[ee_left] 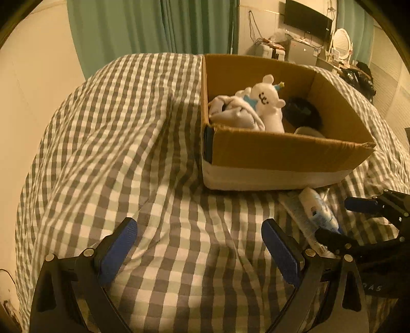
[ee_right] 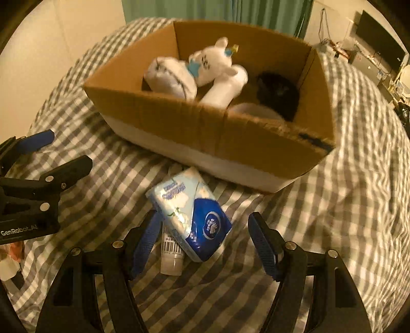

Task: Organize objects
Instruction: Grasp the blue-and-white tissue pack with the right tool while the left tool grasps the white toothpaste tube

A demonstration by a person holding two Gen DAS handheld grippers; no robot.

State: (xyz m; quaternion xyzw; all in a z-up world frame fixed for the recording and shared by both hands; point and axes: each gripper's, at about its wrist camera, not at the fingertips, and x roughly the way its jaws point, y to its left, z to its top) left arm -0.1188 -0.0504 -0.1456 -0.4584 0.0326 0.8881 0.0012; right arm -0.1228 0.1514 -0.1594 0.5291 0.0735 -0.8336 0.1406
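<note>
A cardboard box (ee_left: 282,153) (ee_right: 205,128) stands on the checked bed cover. It holds a white plush bear (ee_left: 266,100) (ee_right: 212,64), white cloth (ee_left: 235,112), a dark fuzzy thing (ee_left: 302,110) (ee_right: 279,92) and a white rounded item (ee_left: 308,132). In front of the box lies a blue-and-white tissue pack (ee_right: 191,212) (ee_left: 317,210) on top of a white tube (ee_right: 171,256). My right gripper (ee_right: 203,243) is open, its fingers on either side of the pack's near end. My left gripper (ee_left: 200,246) is open and empty over bare cover, to the left of the pack.
The checked cover (ee_left: 115,153) spreads wide to the left of the box. Green curtains (ee_left: 153,25) hang behind the bed. A desk with a monitor (ee_left: 307,18) and clutter stands far right. A small white bottle (ee_right: 9,269) lies at the left edge.
</note>
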